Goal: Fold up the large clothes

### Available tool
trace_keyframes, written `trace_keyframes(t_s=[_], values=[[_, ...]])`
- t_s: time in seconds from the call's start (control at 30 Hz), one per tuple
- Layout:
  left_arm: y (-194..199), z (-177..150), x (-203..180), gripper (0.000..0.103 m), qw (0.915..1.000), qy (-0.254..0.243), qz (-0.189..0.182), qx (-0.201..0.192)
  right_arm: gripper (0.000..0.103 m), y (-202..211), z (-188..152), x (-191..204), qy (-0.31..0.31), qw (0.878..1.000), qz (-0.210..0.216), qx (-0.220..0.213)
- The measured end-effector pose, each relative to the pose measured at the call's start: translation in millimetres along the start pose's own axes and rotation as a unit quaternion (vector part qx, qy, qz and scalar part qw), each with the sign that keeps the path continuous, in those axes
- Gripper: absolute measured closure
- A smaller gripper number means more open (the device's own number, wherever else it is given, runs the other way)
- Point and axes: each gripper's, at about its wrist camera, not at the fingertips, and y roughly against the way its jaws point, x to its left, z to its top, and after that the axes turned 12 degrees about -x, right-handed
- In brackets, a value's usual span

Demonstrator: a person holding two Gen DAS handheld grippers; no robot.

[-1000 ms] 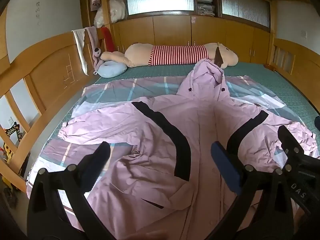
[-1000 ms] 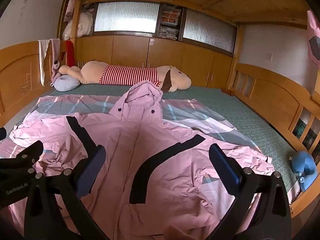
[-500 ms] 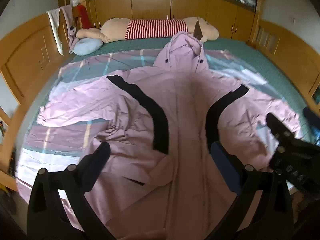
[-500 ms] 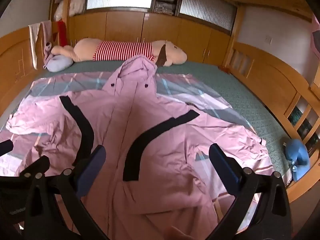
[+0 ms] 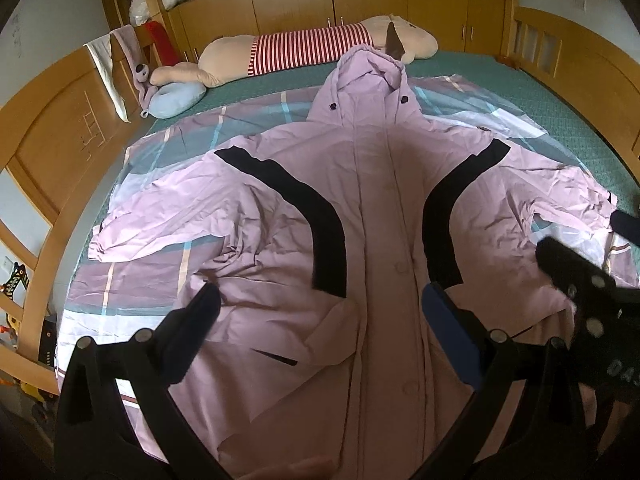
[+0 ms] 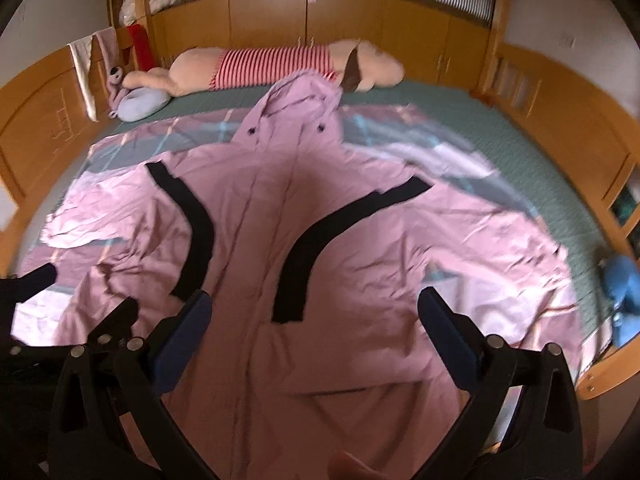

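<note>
A large pink hooded coat [image 5: 376, 208] [image 6: 280, 216] with black curved stripes lies spread front-up on the bed, hood toward the headboard, both sleeves out to the sides. My left gripper [image 5: 320, 312] hovers open above the coat's lower left front, holding nothing. Over the lower middle of the coat my right gripper [image 6: 314, 316] also stands open and empty. In the left wrist view the right gripper [image 5: 580, 280] shows at the right edge; in the right wrist view the left gripper [image 6: 60, 312] shows at the left edge.
A plaid sheet [image 5: 192, 144] lies under the coat on a green mattress [image 5: 520, 92]. A long striped plush toy [image 5: 312, 48] and a blue neck pillow [image 5: 176, 98] lie by the headboard. Wooden rails [image 5: 48, 128] [image 6: 568, 128] flank the bed. A blue object [image 6: 622, 284] sits at the right edge.
Both grippers have risen and tilted downward, so the coat now fills more of each view. The coat itself has not moved, and both grippers stay open.
</note>
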Motion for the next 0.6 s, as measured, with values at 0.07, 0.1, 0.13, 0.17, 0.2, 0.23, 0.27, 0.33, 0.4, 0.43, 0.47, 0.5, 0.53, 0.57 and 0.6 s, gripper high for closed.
trace_keyframes(t_s=[0.07, 0.1, 0.13, 0.17, 0.2, 0.23, 0.27, 0.33, 0.4, 0.43, 0.47, 0.5, 0.53, 0.57, 0.6], values=[[2.6, 0.3, 0.6, 0.002, 1.0, 0.001, -0.003, 0.003, 0.001, 8.0, 0.2, 3.4, -0.002, 1.0, 0.012, 0.002], [4.2, 0.8, 1.0, 0.002, 1.0, 0.001, -0.004, 0.005, 0.001, 12.2, 0.6, 4.9, 0.0, 1.0, 0.014, -0.001], [7.5, 1.6, 1.7, 0.002, 1.0, 0.002, -0.007, 0.006, 0.001, 18.8, 1.6, 7.4, 0.003, 1.0, 0.017, -0.007], [10.8, 2.5, 2.6, 0.002, 0.9999, 0.004, -0.01, 0.005, 0.001, 26.0, 2.8, 9.8, 0.008, 1.0, 0.018, -0.014], [14.4, 3.7, 3.3, 0.002, 0.9999, 0.007, -0.014, 0.005, 0.001, 31.5, 2.9, 10.9, 0.011, 1.0, 0.018, -0.02], [17.0, 3.7, 3.3, 0.002, 0.9998, 0.008, -0.015, 0.004, 0.001, 36.7, 5.2, 12.1, 0.014, 0.999, 0.017, -0.024], [20.8, 4.5, 4.0, 0.002, 0.9998, 0.009, -0.015, 0.003, 0.001, 41.8, 6.2, 13.3, 0.016, 0.999, 0.018, -0.029], [28.3, 6.5, 6.1, 0.002, 0.9999, 0.007, -0.008, 0.005, 0.001, 51.9, 10.0, 17.4, 0.021, 0.999, 0.023, -0.032], [38.6, 10.4, 8.8, 0.002, 1.0, 0.001, 0.001, 0.009, 0.001, 62.8, 15.1, 20.8, 0.024, 0.999, 0.031, -0.036], [47.2, 13.6, 11.2, 0.002, 1.0, -0.001, 0.005, 0.002, 0.001, 70.3, 18.6, 21.8, 0.024, 0.998, 0.034, -0.042], [54.0, 16.7, 14.1, 0.002, 0.9999, 0.001, 0.011, -0.004, 0.001, 75.7, 20.9, 22.8, 0.024, 0.998, 0.034, -0.046], [59.3, 18.9, 17.2, 0.002, 0.9998, 0.006, 0.016, -0.006, 0.001, 83.3, 24.5, 24.1, 0.026, 0.998, 0.035, -0.053], [64.5, 21.0, 22.0, 0.002, 0.9997, 0.015, 0.018, -0.003, 0.001, 89.3, 27.9, 24.4, 0.025, 0.997, 0.039, -0.057], [67.6, 22.5, 25.8, 0.002, 0.9996, 0.022, 0.018, 0.004, 0.001, 95.1, 31.6, 24.4, 0.023, 0.997, 0.044, -0.062], [70.9, 24.3, 29.0, 0.002, 0.9994, 0.029, 0.014, 0.011, 0.001, 99.2, 34.7, 25.1, 0.022, 0.997, 0.046, -0.065]])
